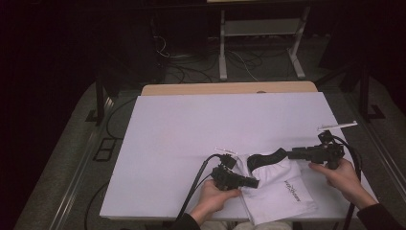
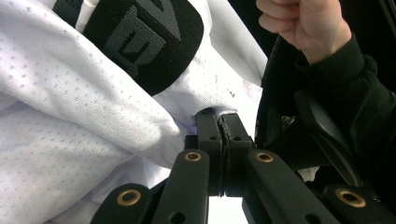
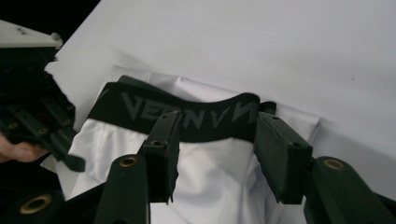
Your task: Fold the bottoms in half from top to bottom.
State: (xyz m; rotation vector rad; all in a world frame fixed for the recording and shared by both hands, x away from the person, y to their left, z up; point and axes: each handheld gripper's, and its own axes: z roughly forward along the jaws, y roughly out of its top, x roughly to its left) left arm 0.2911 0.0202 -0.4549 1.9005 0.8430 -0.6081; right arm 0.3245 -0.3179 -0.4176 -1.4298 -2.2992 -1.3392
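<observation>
A folded white garment with a black lettered waistband lies at the near edge of the white board. My left gripper comes in from the garment's left side and is shut on a fold of the white fabric; in the left gripper view its jaws meet with cloth pinched at their tips. My right gripper sits at the garment's far right corner. In the right gripper view it stands open, its jaws astride the waistband without pressing on it.
The white board covers a wooden table whose far edge shows behind it. Beyond stand a metal frame and loose cables on the dark floor. The person's right hand is close behind the garment.
</observation>
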